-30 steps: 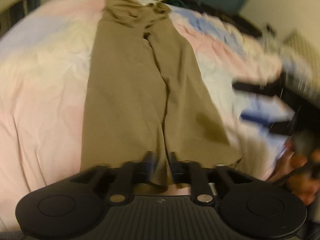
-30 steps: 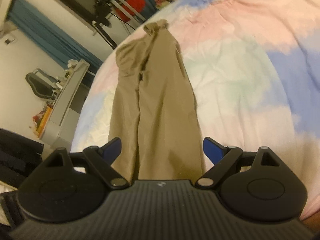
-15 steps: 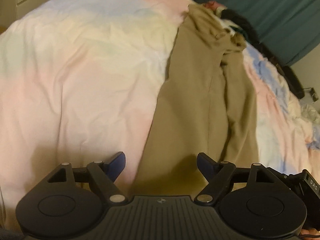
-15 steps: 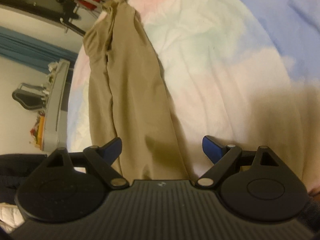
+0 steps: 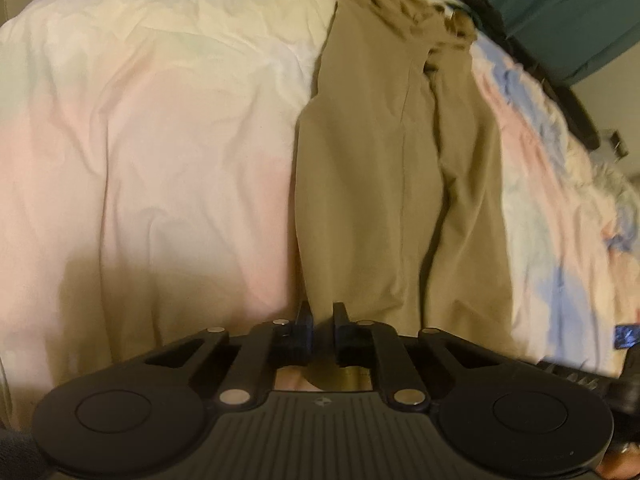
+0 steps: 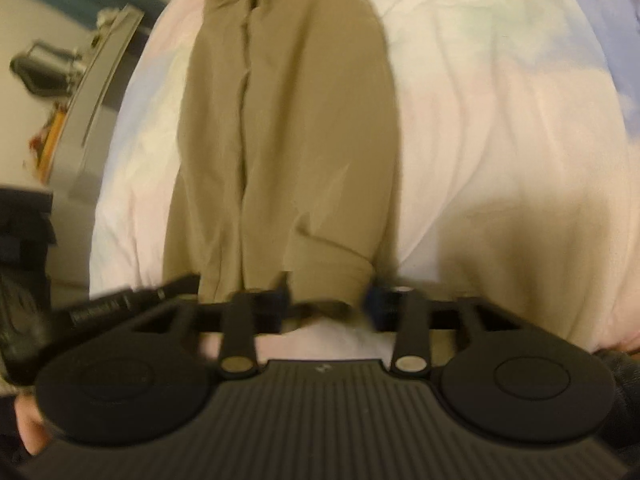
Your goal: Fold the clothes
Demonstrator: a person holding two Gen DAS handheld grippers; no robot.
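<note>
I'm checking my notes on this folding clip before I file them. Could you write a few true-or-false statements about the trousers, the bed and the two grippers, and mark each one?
1. The tan trousers lie lengthwise on a pastel bedspread. True.
2. The left gripper has its jaws wide apart. False: they are drawn close together at the trousers' near left corner.
3. The right gripper has the trousers' near hem between its jaws. True: the jaws are closing around it.
4. The trousers are already folded in half, hem to waist. False: they lie at full length, waist at the far end.
5. The bedspread is plain dark grey. False: it is pink, white, blue and pale yellow.
</note>
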